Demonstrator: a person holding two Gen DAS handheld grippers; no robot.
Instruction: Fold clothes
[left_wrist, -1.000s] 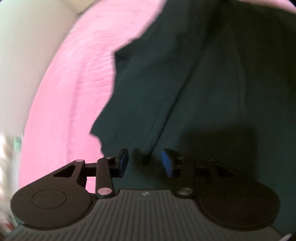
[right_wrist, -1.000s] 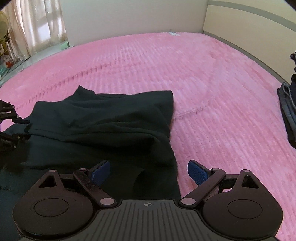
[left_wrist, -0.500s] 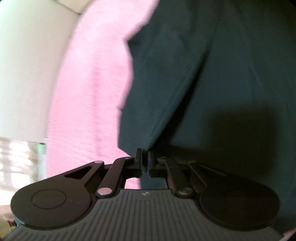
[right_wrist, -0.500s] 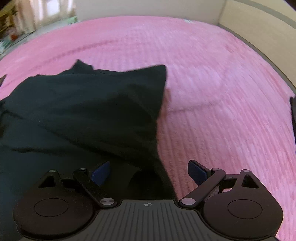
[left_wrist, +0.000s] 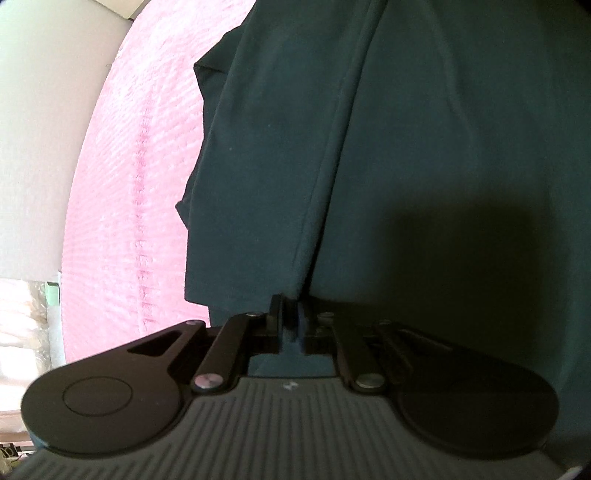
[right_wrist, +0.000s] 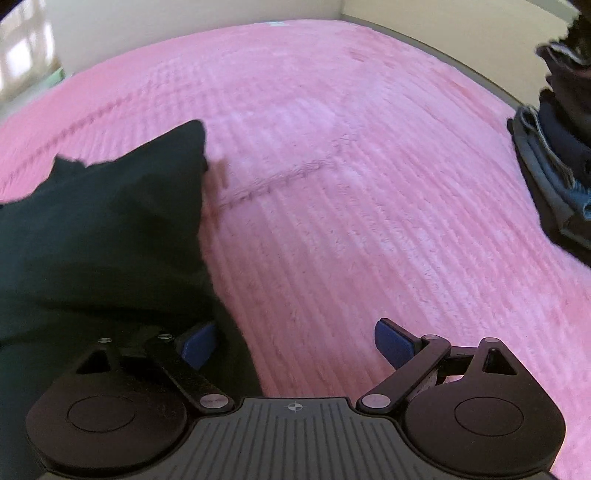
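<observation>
A dark green garment (left_wrist: 406, 155) lies on the pink bedspread (left_wrist: 125, 206) and fills most of the left wrist view. My left gripper (left_wrist: 290, 317) is shut on a folded edge of that garment, with cloth pinched between its pads. In the right wrist view the same garment (right_wrist: 103, 236) covers the left side. My right gripper (right_wrist: 299, 345) is open just above the bedspread (right_wrist: 351, 184). Its left fingertip (right_wrist: 197, 341) sits at the garment's right edge, and its right fingertip (right_wrist: 393, 341) is over bare pink fabric.
A stack of folded dark and grey clothes (right_wrist: 554, 166) sits at the bed's right edge. Pale walls (right_wrist: 184, 26) border the bed at the back. A window area shows at the far left (right_wrist: 22, 62).
My left gripper shut on the garment's fold and the cloth now rises toward it. My right gripper dropped lower and shifted right, to the garment's right edge, staying open.
</observation>
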